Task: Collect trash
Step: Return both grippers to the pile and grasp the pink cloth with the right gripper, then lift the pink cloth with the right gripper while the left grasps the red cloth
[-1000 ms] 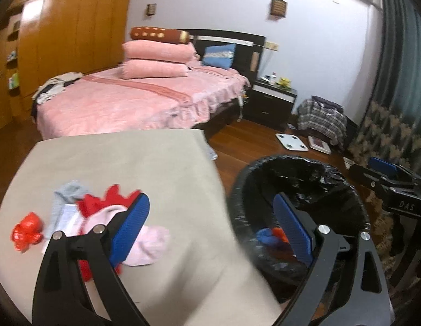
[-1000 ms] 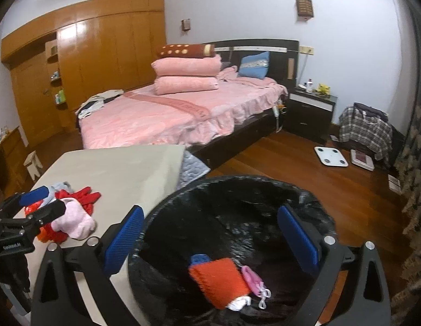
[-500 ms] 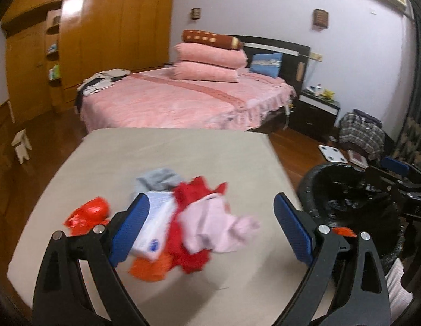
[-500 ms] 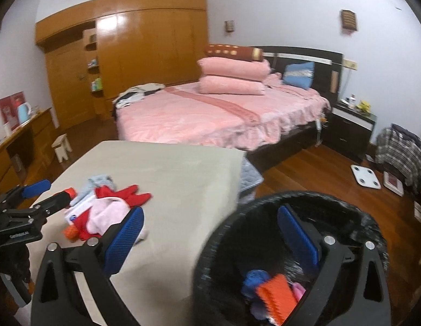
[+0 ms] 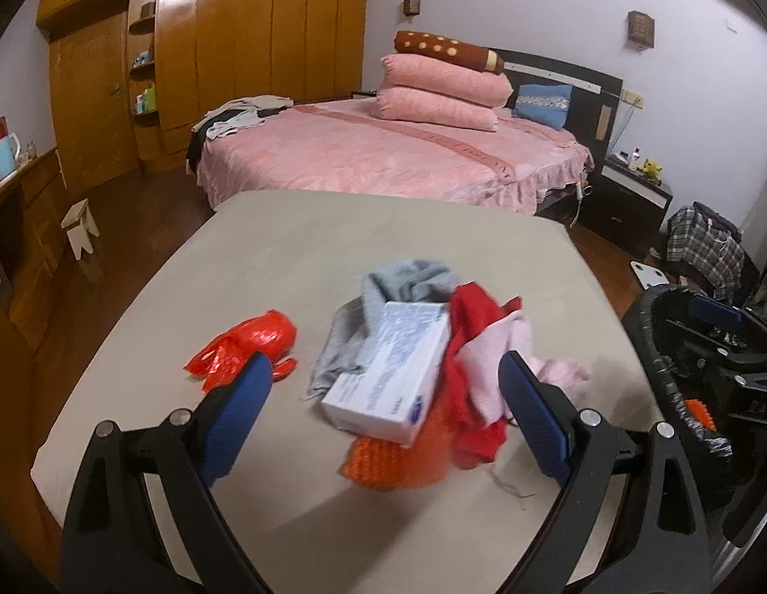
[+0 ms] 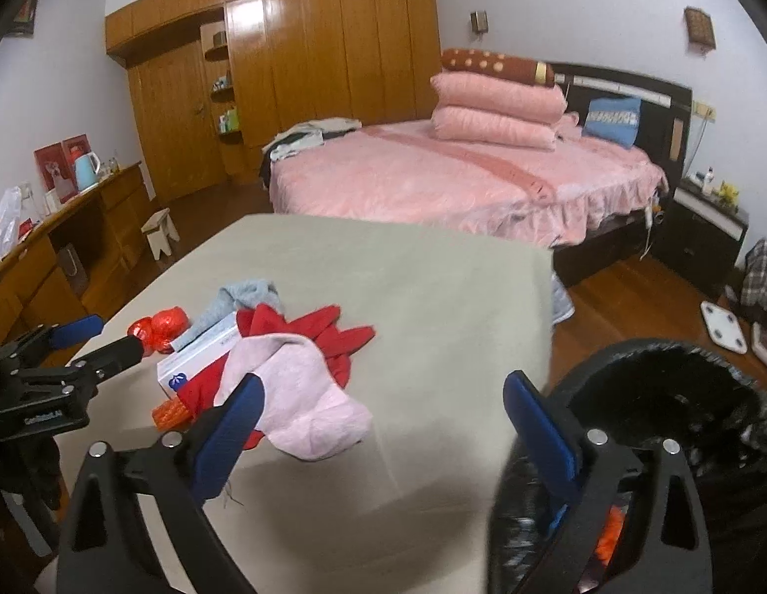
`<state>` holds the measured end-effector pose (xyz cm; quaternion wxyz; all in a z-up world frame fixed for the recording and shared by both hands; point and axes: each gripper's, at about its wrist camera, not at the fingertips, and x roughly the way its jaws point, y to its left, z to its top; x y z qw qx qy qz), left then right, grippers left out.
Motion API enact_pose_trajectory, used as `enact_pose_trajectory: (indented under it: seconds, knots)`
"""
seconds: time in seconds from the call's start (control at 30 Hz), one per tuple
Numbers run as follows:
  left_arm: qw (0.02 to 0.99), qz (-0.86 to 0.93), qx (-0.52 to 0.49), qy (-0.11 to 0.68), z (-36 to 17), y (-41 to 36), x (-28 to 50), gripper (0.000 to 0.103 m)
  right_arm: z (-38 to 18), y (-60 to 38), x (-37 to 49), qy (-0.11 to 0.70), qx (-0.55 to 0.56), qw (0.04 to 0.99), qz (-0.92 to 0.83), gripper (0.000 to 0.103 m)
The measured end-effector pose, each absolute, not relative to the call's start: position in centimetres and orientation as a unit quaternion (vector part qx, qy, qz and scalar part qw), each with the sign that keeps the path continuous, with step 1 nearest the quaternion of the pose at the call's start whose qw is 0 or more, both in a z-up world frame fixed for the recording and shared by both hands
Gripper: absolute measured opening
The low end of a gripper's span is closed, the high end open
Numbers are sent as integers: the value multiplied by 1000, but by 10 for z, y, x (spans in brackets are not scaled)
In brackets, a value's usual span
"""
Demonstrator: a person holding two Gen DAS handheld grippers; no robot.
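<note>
Both the left gripper [image 5: 383, 386] and right gripper [image 6: 381, 413] are spread wide and empty. Between the left fingers lies the white box [image 5: 391, 378] atop the remaining pile. The bin [image 6: 680, 425] beside the right finger already holds some trash.
</note>
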<state>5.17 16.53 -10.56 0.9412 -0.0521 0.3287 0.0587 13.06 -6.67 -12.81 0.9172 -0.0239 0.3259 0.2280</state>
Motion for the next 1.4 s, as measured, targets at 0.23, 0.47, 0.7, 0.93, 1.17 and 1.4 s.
enact_pose_trajectory:
  seconds: [0.23, 0.47, 0.7, 0.93, 1.17, 1.4]
  knots:
    - [936, 70, -57, 340, -120, 180, 53, 90, -145, -39, 139, 346, -38, 905, 243, 90]
    - [934, 82, -63, 341, -124, 192, 51, 90, -151, -9, 136, 352, -47, 893, 276, 85]
    - [933, 89, -72, 341, -125, 203, 51, 90, -168, 16, 139, 370, -69, 880, 290, 67]
    - [934, 87, -75, 339, -125, 205, 52, 90, -171, 16, 138, 378, -69, 865, 322, 10]
    - [935, 79, -79, 337, -124, 198, 53, 90, -150, -20, 134, 369, -43, 880, 295, 9]
    - [936, 60, -77, 338, -125, 185, 59, 90, -147, -55, 135, 376, -76, 893, 236, 9]
